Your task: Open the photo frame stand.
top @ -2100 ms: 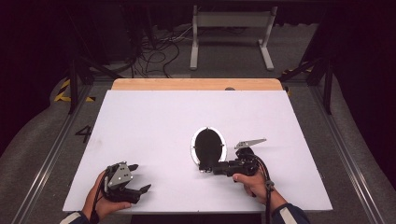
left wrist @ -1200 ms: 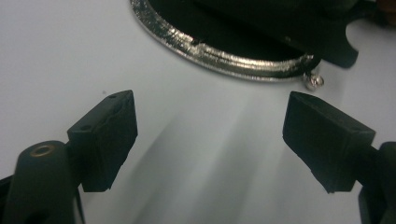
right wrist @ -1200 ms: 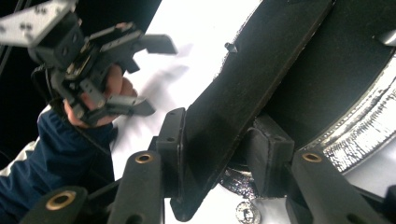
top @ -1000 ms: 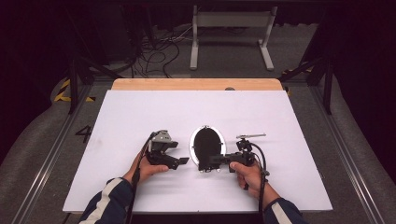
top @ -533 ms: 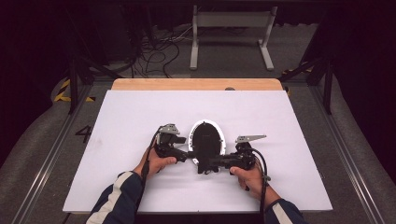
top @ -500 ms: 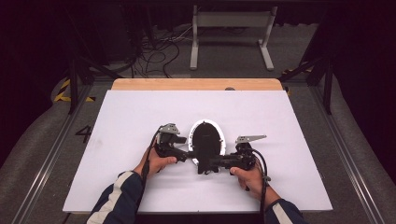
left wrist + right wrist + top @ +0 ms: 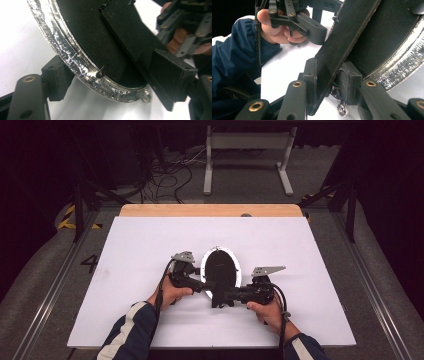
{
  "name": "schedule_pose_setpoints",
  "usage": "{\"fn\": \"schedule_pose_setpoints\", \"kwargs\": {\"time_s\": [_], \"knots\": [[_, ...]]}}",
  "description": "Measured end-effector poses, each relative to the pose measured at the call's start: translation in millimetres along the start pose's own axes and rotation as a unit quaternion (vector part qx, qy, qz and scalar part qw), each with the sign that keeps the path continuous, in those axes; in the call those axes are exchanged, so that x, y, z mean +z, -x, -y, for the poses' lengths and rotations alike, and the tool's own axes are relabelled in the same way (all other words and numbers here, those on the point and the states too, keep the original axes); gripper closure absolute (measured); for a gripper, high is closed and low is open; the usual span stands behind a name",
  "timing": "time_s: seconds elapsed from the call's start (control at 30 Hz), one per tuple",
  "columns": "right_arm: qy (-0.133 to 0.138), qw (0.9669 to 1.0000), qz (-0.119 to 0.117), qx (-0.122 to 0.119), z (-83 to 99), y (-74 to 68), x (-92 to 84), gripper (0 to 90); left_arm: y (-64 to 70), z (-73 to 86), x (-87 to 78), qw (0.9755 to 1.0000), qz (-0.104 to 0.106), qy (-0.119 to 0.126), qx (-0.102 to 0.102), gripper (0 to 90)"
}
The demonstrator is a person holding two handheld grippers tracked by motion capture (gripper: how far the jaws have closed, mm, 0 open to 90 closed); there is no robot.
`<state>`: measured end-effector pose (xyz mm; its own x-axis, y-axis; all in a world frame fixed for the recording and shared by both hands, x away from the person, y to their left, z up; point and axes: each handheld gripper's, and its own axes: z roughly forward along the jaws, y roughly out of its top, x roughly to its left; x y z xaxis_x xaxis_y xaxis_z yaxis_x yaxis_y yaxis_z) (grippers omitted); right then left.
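Two hand-held grippers meet at an oval frame [image 7: 220,270] with a silver rim and black back, near the middle of the white table [image 7: 125,250], toward its near edge. The right gripper [image 7: 227,297] clamps narrowly on the frame's black stand [image 7: 342,50]. The left gripper [image 7: 206,285] has been closing; its jaws straddle the silver rim [image 7: 72,60], contact hard to judge. The frame's front is hidden.
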<state>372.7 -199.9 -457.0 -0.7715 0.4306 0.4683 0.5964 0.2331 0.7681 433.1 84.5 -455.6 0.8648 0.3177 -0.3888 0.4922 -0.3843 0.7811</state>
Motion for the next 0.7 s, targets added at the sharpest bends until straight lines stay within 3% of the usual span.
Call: {"fn": "schedule_pose_setpoints", "kwargs": {"time_s": [0.07,0.17,0.33,0.37,0.7], "knots": [[-0.003,1.0000,0.004,0.002,0.4,0.3,-0.5,70.3,3.1,-1.3,-3.3,0.9999,-0.002,0.012,0.000,26.7],[-0.002,0.9999,0.015,0.004,0.8,2.2,-1.3,71.8,8.3,-4.6,-9.7,0.9993,-0.012,0.026,0.022,36.4],[-0.003,0.9997,0.025,0.007,1.6,2.0,-1.9,73.0,14.5,-5.3,-11.8,0.9978,-0.033,0.009,0.056,54.4],[-0.003,0.9997,0.025,0.007,1.8,2.1,-2.1,73.6,15.0,-5.6,-12.2,0.9974,-0.028,0.008,0.066,58.5],[-0.001,0.9993,0.036,0.003,1.5,-1.0,-4.1,75.3,24.1,-11.2,-12.5,0.9938,-0.049,0.002,0.100,60.6]]}}
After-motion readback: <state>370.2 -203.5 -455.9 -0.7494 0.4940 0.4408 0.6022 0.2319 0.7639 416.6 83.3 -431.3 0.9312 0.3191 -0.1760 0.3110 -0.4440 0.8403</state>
